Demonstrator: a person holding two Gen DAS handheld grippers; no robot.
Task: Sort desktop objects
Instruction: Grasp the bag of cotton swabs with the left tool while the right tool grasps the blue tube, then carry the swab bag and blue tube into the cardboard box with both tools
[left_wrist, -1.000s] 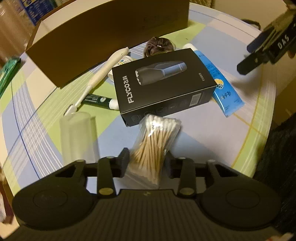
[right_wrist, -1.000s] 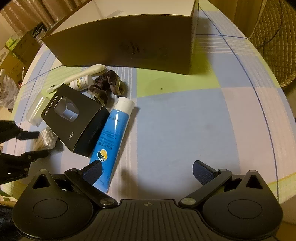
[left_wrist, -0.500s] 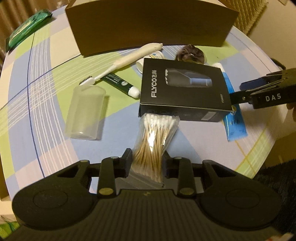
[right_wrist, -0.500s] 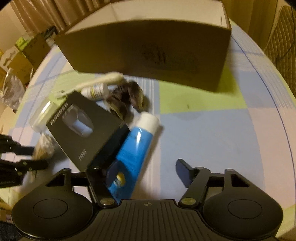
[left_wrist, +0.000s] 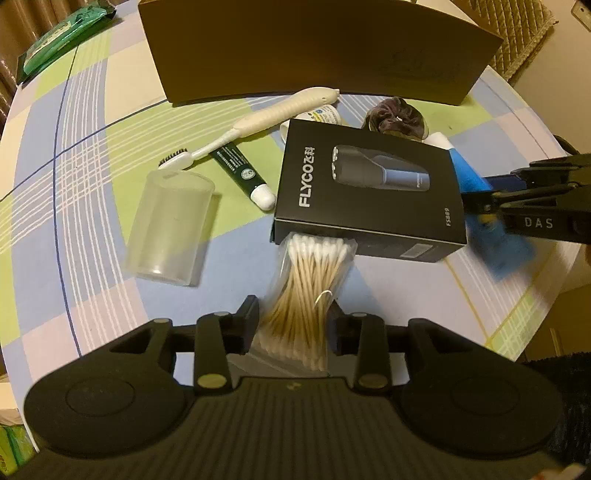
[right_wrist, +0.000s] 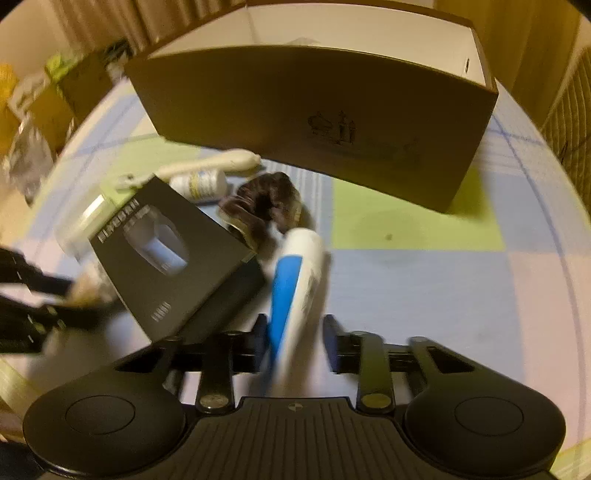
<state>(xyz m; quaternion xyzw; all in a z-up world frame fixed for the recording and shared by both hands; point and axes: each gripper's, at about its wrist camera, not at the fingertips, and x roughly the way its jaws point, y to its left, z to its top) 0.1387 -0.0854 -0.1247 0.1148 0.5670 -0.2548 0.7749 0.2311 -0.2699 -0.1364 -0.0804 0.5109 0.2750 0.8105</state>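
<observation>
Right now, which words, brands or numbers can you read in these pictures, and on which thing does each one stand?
"FLYCO", with characters I cannot read after it: top of the black shaver box.
"FS869", small and uncertain: same box, near its right edge.
"DAS": side of the right gripper.
Too small or blurred: print on the green tube, small white bottle, blue tube, and the drawing on the cardboard box.

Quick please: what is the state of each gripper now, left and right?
Left gripper: its jaws are opening, with the bag of cotton swabs still pinched between them.
Right gripper: closed on the blue tube.
</observation>
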